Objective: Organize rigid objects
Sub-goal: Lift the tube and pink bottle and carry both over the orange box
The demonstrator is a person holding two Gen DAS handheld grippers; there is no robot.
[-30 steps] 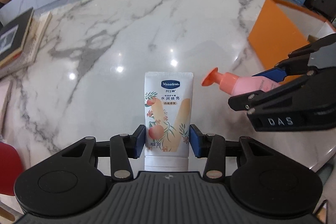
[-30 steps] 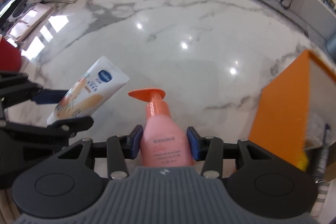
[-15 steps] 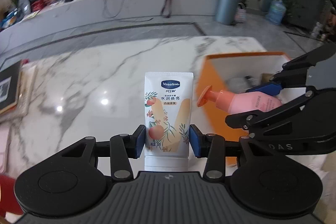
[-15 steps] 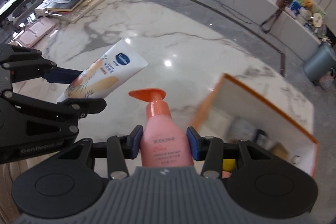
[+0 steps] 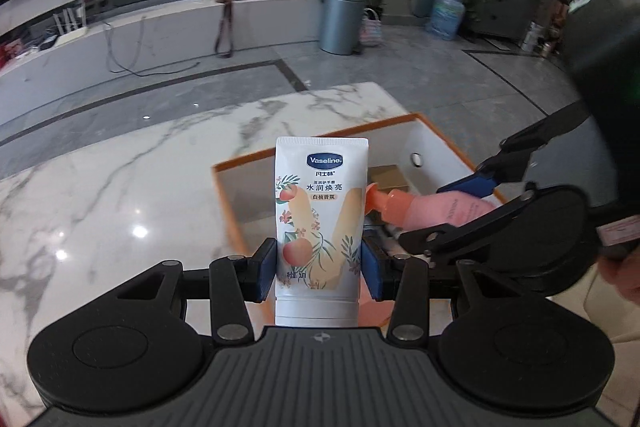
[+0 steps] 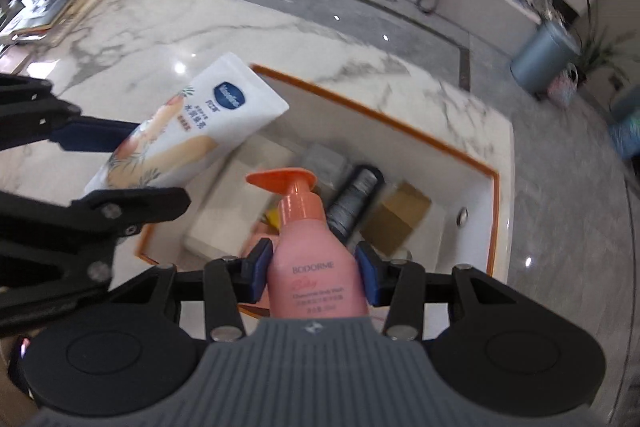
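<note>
Vaseline white squeeze tube [image 5: 321,227] and pink pump bottle [image 6: 316,267], clamped in the left gripper [image 5: 320,263] and right gripper [image 6: 316,271] jaws, have swung from over the marble tabletop [image 5: 100,195] to above the orange-rimmed white box [image 6: 472,163], probably ready for lowering inside.

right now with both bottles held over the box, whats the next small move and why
Probably lower the right claw a little and let go of the pink pump bottle. It already hangs over the open orange-rimmed box, above a gap between the white carton and the dark tube. The left claw holds the lotion tube near the rim.
</note>
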